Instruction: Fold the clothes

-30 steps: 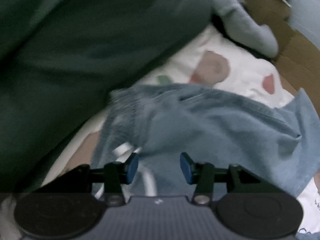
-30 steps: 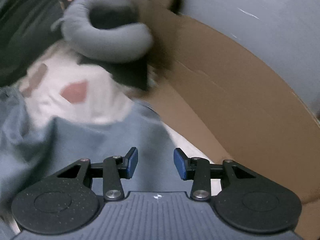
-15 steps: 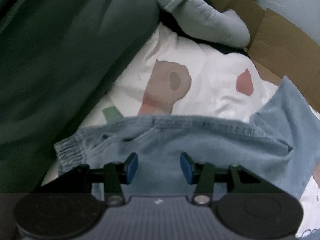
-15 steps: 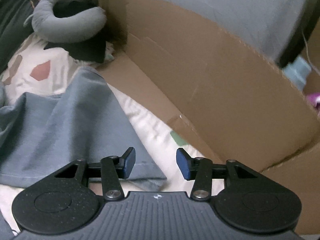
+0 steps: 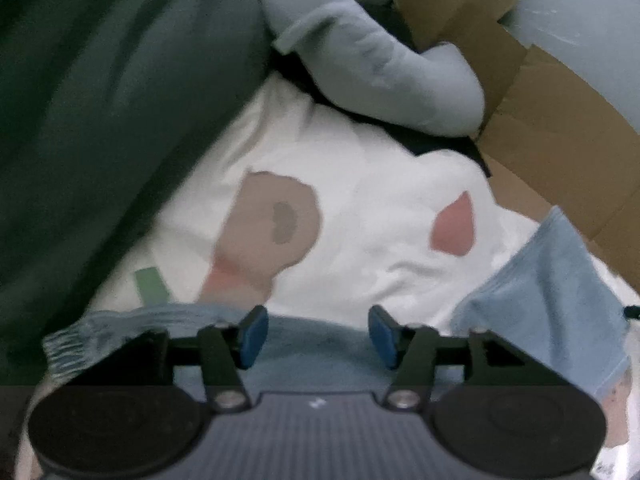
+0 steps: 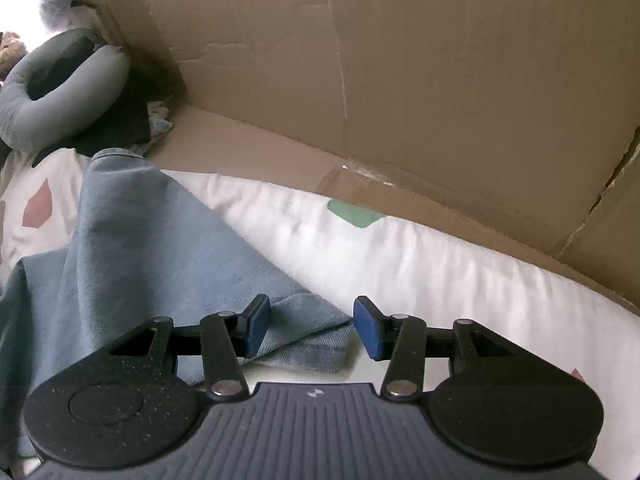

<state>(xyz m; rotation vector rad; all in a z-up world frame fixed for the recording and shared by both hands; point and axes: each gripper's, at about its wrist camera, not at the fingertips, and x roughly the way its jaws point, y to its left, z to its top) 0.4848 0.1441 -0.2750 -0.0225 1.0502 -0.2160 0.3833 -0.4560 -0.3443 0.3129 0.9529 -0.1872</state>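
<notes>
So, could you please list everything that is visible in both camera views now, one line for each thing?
denim shorts: one, light blue, spread on the sheet, under both tongs
sheet: one, white with brown, pink and green patches, under the shorts
neck pillow: one, grey, curved, beyond the sheet beside the cardboard
cardboard: brown, opened flat, standing along the far edge of the sheet
dark green fabric: one large mass, left side of the left view
left tongs: one pair, black with blue pads, opening, above the waistband
right tongs: one pair, black with blue pads, open, above a leg hem corner
</notes>
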